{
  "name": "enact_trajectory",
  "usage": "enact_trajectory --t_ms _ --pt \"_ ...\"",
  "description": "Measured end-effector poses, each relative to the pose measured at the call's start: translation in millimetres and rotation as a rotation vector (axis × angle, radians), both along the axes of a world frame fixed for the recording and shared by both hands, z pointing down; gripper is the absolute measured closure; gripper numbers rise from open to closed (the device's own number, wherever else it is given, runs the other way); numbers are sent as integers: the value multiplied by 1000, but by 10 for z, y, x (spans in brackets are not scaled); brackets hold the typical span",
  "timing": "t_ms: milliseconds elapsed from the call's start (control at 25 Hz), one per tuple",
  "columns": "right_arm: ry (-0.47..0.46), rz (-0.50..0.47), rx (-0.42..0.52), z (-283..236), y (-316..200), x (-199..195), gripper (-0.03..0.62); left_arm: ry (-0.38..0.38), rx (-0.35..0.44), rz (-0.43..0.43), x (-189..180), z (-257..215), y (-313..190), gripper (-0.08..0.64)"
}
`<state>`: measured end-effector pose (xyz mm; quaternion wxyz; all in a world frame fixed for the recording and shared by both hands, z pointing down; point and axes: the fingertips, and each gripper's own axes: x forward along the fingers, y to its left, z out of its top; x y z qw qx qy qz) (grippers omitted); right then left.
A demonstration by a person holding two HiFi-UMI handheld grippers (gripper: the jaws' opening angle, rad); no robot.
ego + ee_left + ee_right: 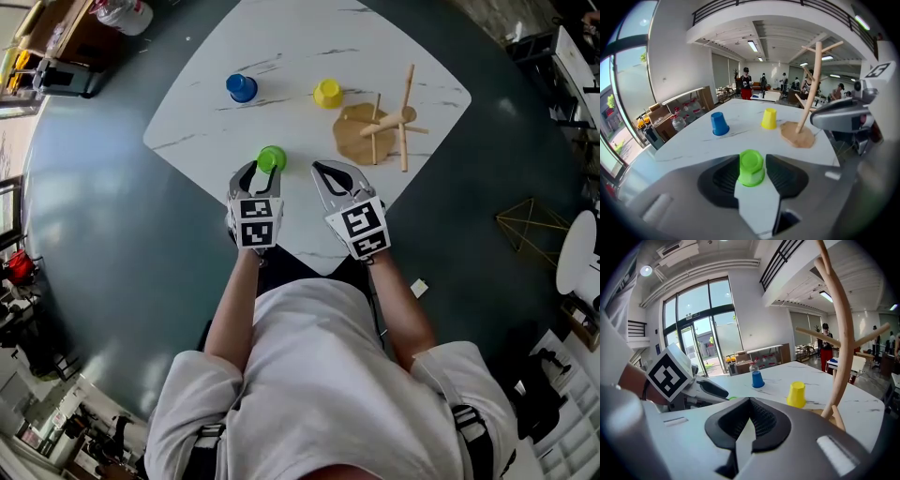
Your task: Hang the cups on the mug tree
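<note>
Both forearms reach over the white marble table (281, 56), grippers tilted down. The wooden mug tree (380, 131) stands beyond the right gripper (330, 173), whose jaws are pinched together and empty. The left gripper (262, 176) has its jaws apart around an upturned green plastic cup (272, 158).

Place: open-plan office or lab hall.
Signs: mezzanine railing (764, 6), tall glass doors (700, 329), ceiling strip lights (753, 46), people (746, 83) standing about.
</note>
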<state>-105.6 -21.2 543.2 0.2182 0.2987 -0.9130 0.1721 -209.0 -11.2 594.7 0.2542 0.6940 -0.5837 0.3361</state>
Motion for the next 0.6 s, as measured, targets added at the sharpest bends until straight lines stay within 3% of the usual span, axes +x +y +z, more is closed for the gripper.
enact_trajectory --t_ms 160,280,440,600 --pt "20 7 -2 19 -31 62 593 19 -31 2 3 138 -34 306" --pt "30 12 -4 20 -69 115 594 11 -50 14 10 212 -72 281" --pt "37 19 1 14 -96 187 593 -8 -58 16 4 269 -113 282" --pt "41 17 0 22 -89 235 594 -10 -50 -19 -44 282 -93 344"
